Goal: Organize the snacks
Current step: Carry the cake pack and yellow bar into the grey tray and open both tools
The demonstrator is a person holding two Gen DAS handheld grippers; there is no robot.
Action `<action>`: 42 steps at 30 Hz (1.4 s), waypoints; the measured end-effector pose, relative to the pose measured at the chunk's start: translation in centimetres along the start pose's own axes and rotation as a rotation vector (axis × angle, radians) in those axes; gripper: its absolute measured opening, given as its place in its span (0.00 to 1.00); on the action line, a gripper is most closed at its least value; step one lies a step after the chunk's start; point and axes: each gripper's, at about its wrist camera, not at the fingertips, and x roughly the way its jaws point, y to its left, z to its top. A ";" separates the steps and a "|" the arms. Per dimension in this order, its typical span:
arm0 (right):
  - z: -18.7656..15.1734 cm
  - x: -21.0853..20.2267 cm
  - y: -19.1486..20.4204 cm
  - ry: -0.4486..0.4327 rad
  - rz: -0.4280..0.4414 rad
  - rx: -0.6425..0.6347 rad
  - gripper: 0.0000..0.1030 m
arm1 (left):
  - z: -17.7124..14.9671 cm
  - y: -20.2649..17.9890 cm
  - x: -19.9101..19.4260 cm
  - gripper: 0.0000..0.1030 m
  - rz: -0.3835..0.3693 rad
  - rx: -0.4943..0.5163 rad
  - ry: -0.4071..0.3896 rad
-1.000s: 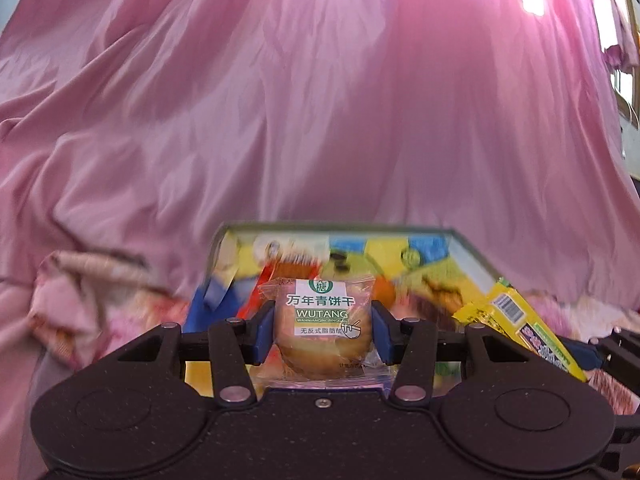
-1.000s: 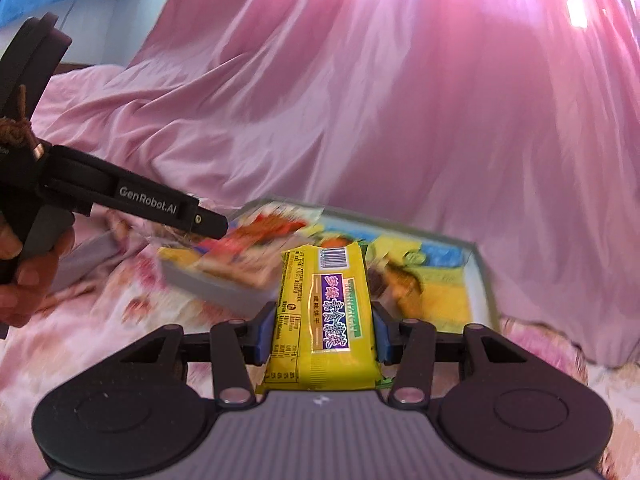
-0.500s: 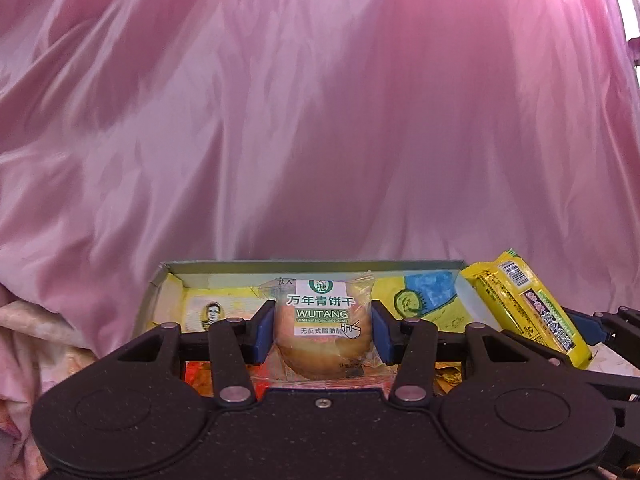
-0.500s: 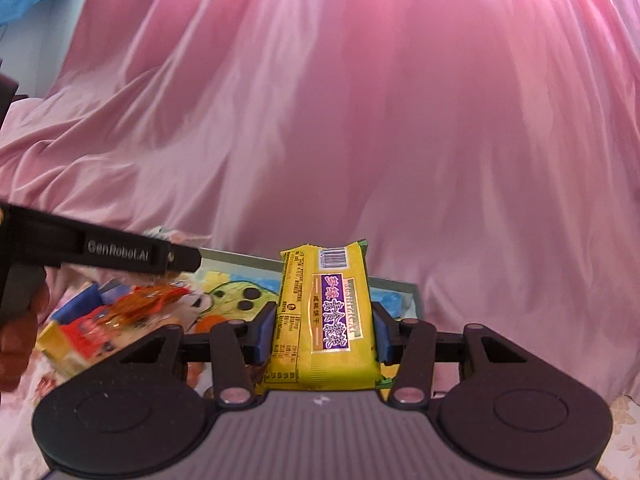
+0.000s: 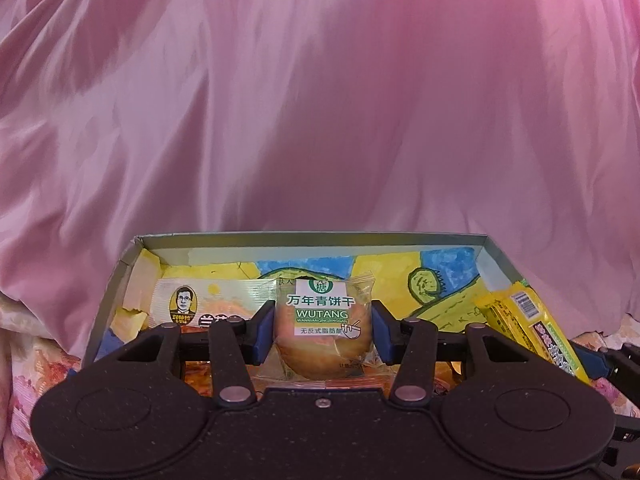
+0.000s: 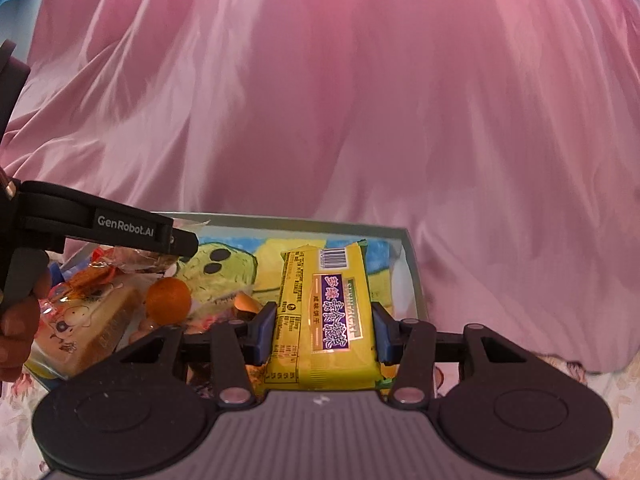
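My left gripper (image 5: 322,330) is shut on a clear-wrapped round biscuit pack (image 5: 322,332) with a white and green WUTANG label, held over the near part of a shallow grey box (image 5: 312,237). My right gripper (image 6: 323,330) is shut on a yellow biscuit pack (image 6: 325,316) with a purple label, above the same box (image 6: 412,264). In the left wrist view that yellow pack (image 5: 528,324) pokes in at the right. The left gripper (image 6: 176,240) reaches in from the left in the right wrist view, the wrapped biscuit mostly hidden behind its finger.
The box floor is a yellow, blue and green drawing. Inside lie a white packet with a portrait (image 5: 200,304), an orange ball (image 6: 168,300), a tan cartoon-printed packet (image 6: 88,328) and other wrapped snacks. A pink sheet (image 5: 320,100) rises behind the box. Floral bedding (image 6: 600,392) surrounds it.
Both grippers have travelled toward the box with their packs still held. The box now sits squarely ahead and larger in both views. The grips have not changed.
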 end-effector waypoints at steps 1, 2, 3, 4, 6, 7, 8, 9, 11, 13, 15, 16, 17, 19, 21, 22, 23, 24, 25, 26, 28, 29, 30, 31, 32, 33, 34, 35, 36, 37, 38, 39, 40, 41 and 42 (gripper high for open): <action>-0.1 0.2 -0.2 0.006 0.001 0.011 0.51 | 0.1 0.0 0.1 0.49 0.000 0.001 0.005; -0.2 0.3 -0.3 0.010 0.002 0.019 0.51 | 0.1 0.0 0.3 0.49 -0.001 0.004 0.008; -0.2 0.4 -0.5 0.014 0.003 0.029 0.51 | 0.2 -0.1 0.4 0.49 -0.001 0.009 0.009; -0.3 0.5 -0.7 0.019 0.004 0.038 0.51 | 0.2 -0.1 0.5 0.49 -0.001 0.015 0.010; -0.6 0.6 -1.0 0.027 0.006 0.053 0.51 | 0.3 -0.2 0.7 0.49 0.000 0.027 0.016; -0.6 0.7 -1.1 0.030 0.007 0.060 0.51 | 0.3 -0.3 0.8 0.49 0.003 0.032 0.020; -0.7 0.8 -1.2 0.033 0.007 0.065 0.51 | 0.3 -0.3 0.9 0.49 0.004 0.034 0.023; -0.8 0.9 -1.3 0.036 0.007 0.068 0.51 | 0.3 -0.3 0.9 0.49 0.005 0.034 0.024; -0.8 0.9 -1.4 0.038 0.008 0.071 0.51 | 0.3 -0.4 1.0 0.49 0.008 0.034 0.025; -0.8 1.1 -1.5 0.040 0.010 0.073 0.51 | 0.4 -0.4 1.0 0.50 0.010 0.037 0.028; -0.8 1.2 -1.5 0.043 0.012 0.077 0.51 | 0.3 -0.5 1.0 0.50 0.009 0.041 0.032; -0.8 1.2 -1.5 0.045 0.014 0.079 0.51 | 0.3 -0.5 0.9 0.50 0.010 0.044 0.034; -0.8 1.3 -1.6 0.045 0.017 0.078 0.51 | 0.3 -0.6 1.0 0.51 0.012 0.048 0.036; -0.8 1.3 -1.5 0.044 0.015 0.064 0.51 | 0.2 -0.6 0.9 0.56 0.020 0.054 0.032; -0.7 1.3 -1.5 0.046 0.004 0.050 0.52 | 0.1 -0.6 0.9 0.62 0.022 0.052 0.034; -0.7 1.4 -1.6 0.046 0.004 0.053 0.53 | 0.1 -0.6 1.0 0.66 0.016 0.050 0.041; -0.7 1.4 -1.6 0.047 0.002 0.056 0.54 | 0.1 -0.6 1.0 0.68 0.014 0.050 0.045; -0.7 1.5 -1.6 0.049 -0.002 0.057 0.55 | 0.1 -0.6 0.9 0.71 0.013 0.051 0.046; -0.7 1.5 -1.6 0.048 -0.006 0.057 0.56 | 0.1 -0.6 0.9 0.72 0.015 0.052 0.045; -0.8 1.5 -1.6 0.045 -0.008 0.056 0.56 | 0.1 -0.6 0.8 0.76 0.017 0.052 0.043; -0.7 1.4 -1.6 0.040 -0.010 0.058 0.56 | 0.2 -0.6 0.6 0.81 0.015 0.049 0.035; -0.7 1.4 -1.7 0.038 -0.010 0.061 0.56 | 0.2 -0.6 0.5 0.84 0.012 0.045 0.029; -0.7 1.3 -1.6 0.035 -0.011 0.061 0.58 | 0.3 -0.6 0.3 0.86 0.010 0.042 0.023; -0.7 1.2 -1.6 0.030 -0.010 0.059 0.61 | 0.3 -0.6 0.2 0.89 0.010 0.039 0.018; -0.6 1.2 -1.6 0.026 -0.010 0.058 0.63 | 0.4 -0.6 0.0 0.95 0.012 0.035 0.012; -0.6 1.0 -1.6 0.020 -0.010 0.058 0.67 | 0.5 -0.5 -0.2 0.97 0.014 0.029 0.003; -0.6 0.9 -1.6 0.014 -0.007 0.060 0.71 | 0.5 -0.4 -0.4 0.99 0.012 0.024 -0.005; -0.5 0.8 -1.6 0.008 -0.001 0.062 0.73 | 0.6 -0.4 -0.6 0.99 0.012 0.018 -0.010; -0.5 0.7 -1.6 0.004 0.001 0.063 0.77 | 0.7 -0.4 -0.8 0.99 0.015 0.013 -0.009; -0.4 0.6 -1.6 0.000 0.001 0.064 0.80 | 0.8 -0.3 -1.0 0.99 0.019 0.009 -0.006; -0.3 0.4 -1.6 -0.007 0.001 0.066 0.81 | 0.9 -0.3 -1.1 0.99 0.022 0.007 -0.003; -0.3 0.3 -1.6 -0.012 -0.002 0.068 0.83 | 1.0 -0.3 -1.3 0.99 0.024 0.006 -0.001; -0.1 0.2 -1.6 -0.017 -0.005 0.070 0.86 | 1.1 -0.3 -1.5 0.99 0.025 0.004 -0.004; 0.0 0.0 -1.5 -0.022 -0.007 0.069 0.87 | 1.2 -0.2 -1.7 0.99 0.028 0.003 -0.010; 0.1 -0.1 -1.5 -0.027 -0.009 0.068 0.89 | 1.4 -0.2 -2.0 0.99 0.033 0.001 -0.016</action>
